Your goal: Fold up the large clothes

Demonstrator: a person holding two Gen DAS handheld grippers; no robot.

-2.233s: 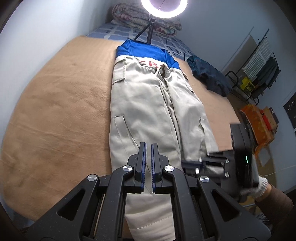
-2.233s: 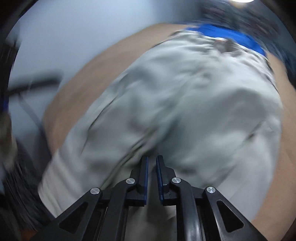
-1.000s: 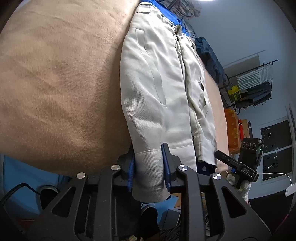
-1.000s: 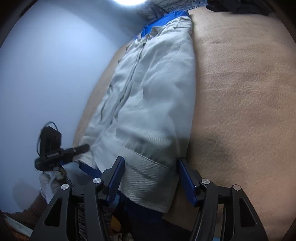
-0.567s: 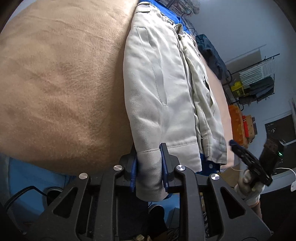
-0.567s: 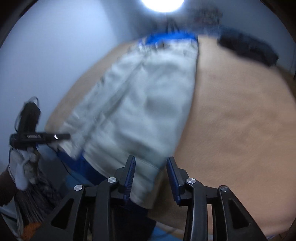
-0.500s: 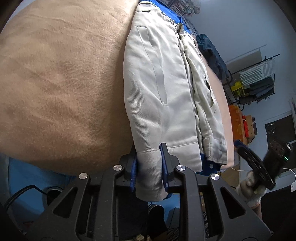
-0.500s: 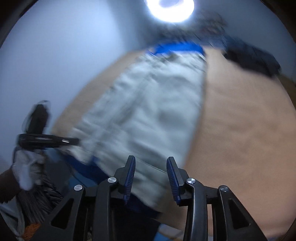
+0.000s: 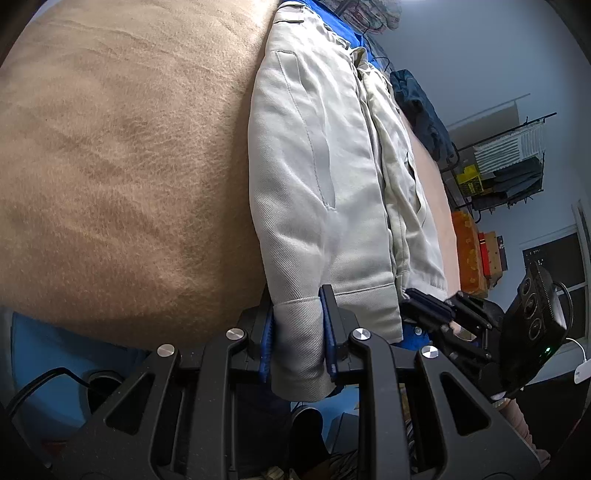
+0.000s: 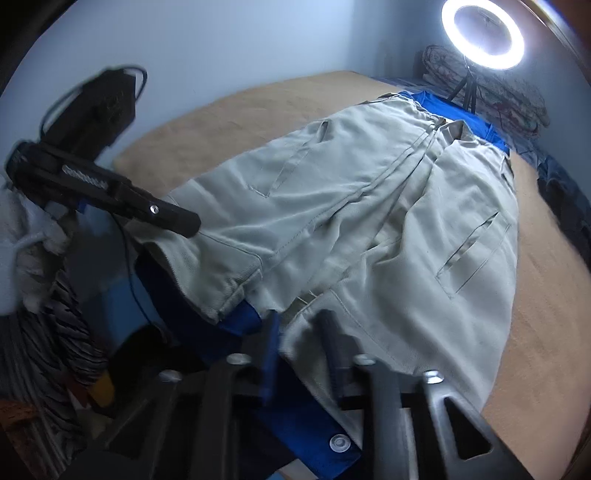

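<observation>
A beige jacket (image 9: 314, 166) lies lengthwise on the tan blanket (image 9: 110, 166), front up, its hem hanging over the near bed edge. Blue fabric (image 10: 240, 321) shows under the hem and at the collar end. My left gripper (image 9: 297, 325) is shut on the hem's left corner, cloth bunched between the pads. My right gripper (image 10: 299, 332), blurred, has its jaws closing down on the hem of the right front panel (image 10: 369, 203), fabric pinched between them. Each gripper shows in the other's view: the right gripper (image 9: 424, 306) at the hem's right, the left gripper (image 10: 162, 214) at its left.
A dark garment (image 9: 421, 107) lies on the blanket to the right of the jacket. A ring light (image 10: 482, 35) on a tripod and a folded quilt (image 10: 517, 92) stand at the far end. A rack (image 9: 509, 166) and an orange box (image 9: 467, 254) are beside the bed.
My right gripper left the hem's right edge, swung across and rolled, and its jaws closed from wide apart onto the hem near the front opening. The left gripper kept its grip.
</observation>
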